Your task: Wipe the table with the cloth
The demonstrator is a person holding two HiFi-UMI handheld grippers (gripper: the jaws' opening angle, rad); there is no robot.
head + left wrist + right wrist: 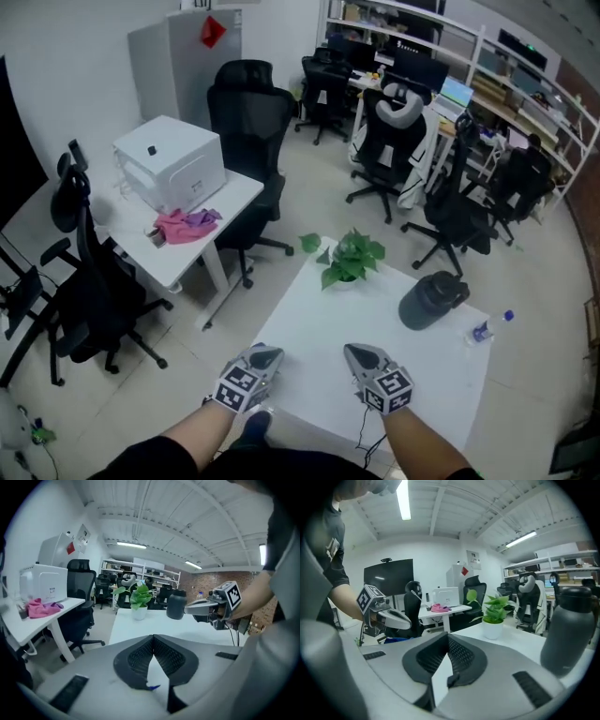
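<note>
A pink cloth (183, 226) lies crumpled on a white side desk (202, 253) at the left, beside a white printer (171, 161). It also shows in the left gripper view as the cloth (40, 608) and far off in the right gripper view as the cloth (439, 607). Both grippers hover over the near edge of the white table (375, 323), well away from the cloth. My left gripper (265, 354) is shut and empty, its pads meeting (153, 637). My right gripper (359, 353) is likewise shut with nothing in it (448, 635).
On the white table stand a potted plant (349, 259), a dark jug (431, 300) and a small water bottle (487, 328). A black office chair (248, 122) sits behind the side desk, another chair (84, 281) at its left. More chairs and desks fill the back.
</note>
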